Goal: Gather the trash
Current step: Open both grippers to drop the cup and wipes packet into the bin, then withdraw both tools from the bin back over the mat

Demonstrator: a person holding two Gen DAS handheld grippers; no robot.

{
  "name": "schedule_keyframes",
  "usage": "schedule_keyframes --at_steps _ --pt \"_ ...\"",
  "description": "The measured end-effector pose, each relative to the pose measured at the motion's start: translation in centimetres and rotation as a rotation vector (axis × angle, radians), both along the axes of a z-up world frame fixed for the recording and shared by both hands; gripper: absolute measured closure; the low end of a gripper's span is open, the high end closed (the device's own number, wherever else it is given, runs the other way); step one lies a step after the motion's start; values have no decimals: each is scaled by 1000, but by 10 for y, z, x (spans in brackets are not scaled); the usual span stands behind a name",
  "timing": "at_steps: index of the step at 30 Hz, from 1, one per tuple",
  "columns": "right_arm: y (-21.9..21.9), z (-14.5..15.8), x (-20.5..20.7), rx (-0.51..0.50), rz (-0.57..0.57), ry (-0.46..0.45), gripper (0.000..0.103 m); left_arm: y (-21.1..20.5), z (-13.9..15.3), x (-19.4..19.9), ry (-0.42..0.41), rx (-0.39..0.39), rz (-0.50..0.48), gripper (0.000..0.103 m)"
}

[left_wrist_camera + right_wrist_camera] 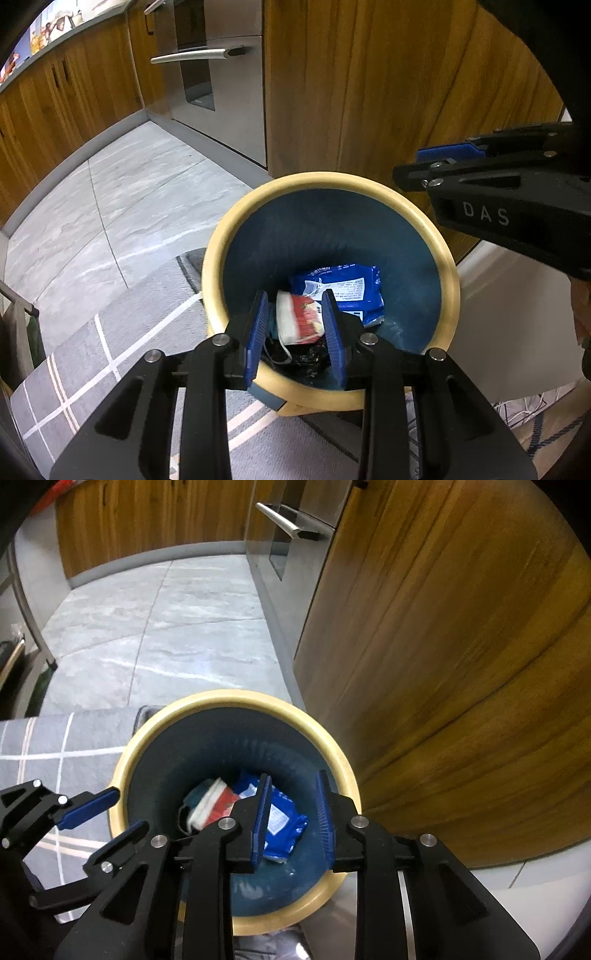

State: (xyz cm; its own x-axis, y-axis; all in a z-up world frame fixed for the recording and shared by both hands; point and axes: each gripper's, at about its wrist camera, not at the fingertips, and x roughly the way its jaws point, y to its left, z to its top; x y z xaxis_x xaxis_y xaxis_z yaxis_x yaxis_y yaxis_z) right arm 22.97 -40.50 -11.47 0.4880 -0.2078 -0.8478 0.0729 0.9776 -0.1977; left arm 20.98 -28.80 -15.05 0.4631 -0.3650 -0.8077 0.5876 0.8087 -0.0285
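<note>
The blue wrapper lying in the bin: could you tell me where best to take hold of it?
Grip the blue wrapper by its crinkled near edge, coming straight down through the bin mouth; it lies flat, and the bin walls block any sideways approach.

Waste bin point(221, 258): round, upright, open-topped, cream rim, dark blue interior; stands on the floor at the edge of a grey rug, close to a wooden cabinet panel. Contents at the bottom: one blue plastic wrapper point(343, 288) with white printed text, crumpled, lying flat; one red-and-white packet point(301, 314) just beside it, tilted, partly overlapping the wrapper's edge; dark crumpled material point(306, 360) beneath the packet, identity cannot be determined. All items lie loose inside the bin.
</note>
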Motion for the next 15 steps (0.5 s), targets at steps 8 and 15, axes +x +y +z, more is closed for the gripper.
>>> schedule_keyframes --at_steps 8,15 --pt "9 12 -11 31 19 -33 74 22 16 -8 -28 -6 34 73" --pt "5 35 -33 104 -13 -89 59 41 27 -21 -36 -2 62 71"
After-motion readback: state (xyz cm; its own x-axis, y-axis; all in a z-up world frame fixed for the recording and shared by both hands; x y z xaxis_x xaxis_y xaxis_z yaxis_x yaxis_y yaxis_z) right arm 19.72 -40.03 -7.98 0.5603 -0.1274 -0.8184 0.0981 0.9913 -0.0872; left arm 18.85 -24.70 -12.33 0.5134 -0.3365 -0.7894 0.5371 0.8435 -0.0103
